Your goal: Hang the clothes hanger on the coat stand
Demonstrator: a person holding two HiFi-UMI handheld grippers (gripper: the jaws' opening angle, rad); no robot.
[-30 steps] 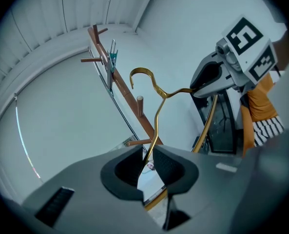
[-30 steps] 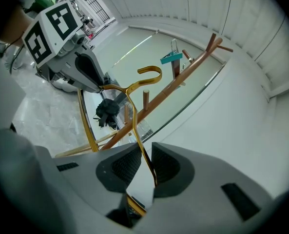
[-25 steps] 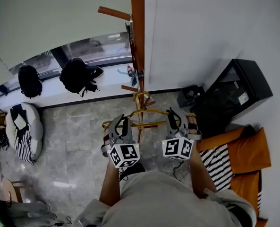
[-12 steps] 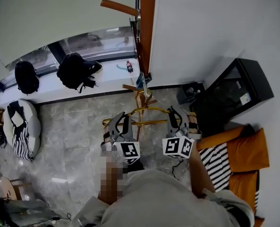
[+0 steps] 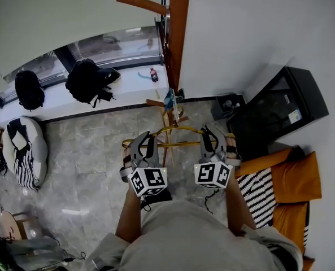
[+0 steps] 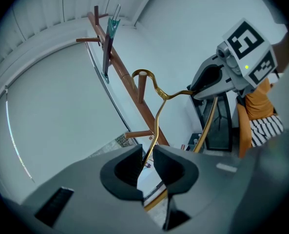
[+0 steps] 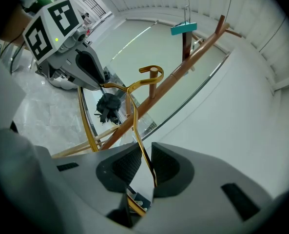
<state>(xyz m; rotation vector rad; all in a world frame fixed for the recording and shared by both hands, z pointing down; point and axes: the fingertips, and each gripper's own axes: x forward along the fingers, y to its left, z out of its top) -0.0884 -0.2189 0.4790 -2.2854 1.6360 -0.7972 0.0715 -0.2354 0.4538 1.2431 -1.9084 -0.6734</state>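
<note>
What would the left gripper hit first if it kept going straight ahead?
Most likely the coat stand: its brown pole crosses just ahead of the left gripper, which holds the gold hanger. Depth is hard to judge here.

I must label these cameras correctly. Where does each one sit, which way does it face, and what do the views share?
Head view: on the person's head, facing steeply down at the floor and coat stand; shows torso, forearms, left hand-held gripper and right hand-held gripper.
Left gripper view: on the left hand-held gripper, looking along its jaws, shut on the gold hanger; the right one shows opposite.
Right gripper view: on the right hand-held gripper, likewise; the left one shows opposite.
Shared: all show gold hanger and coat stand.
</note>
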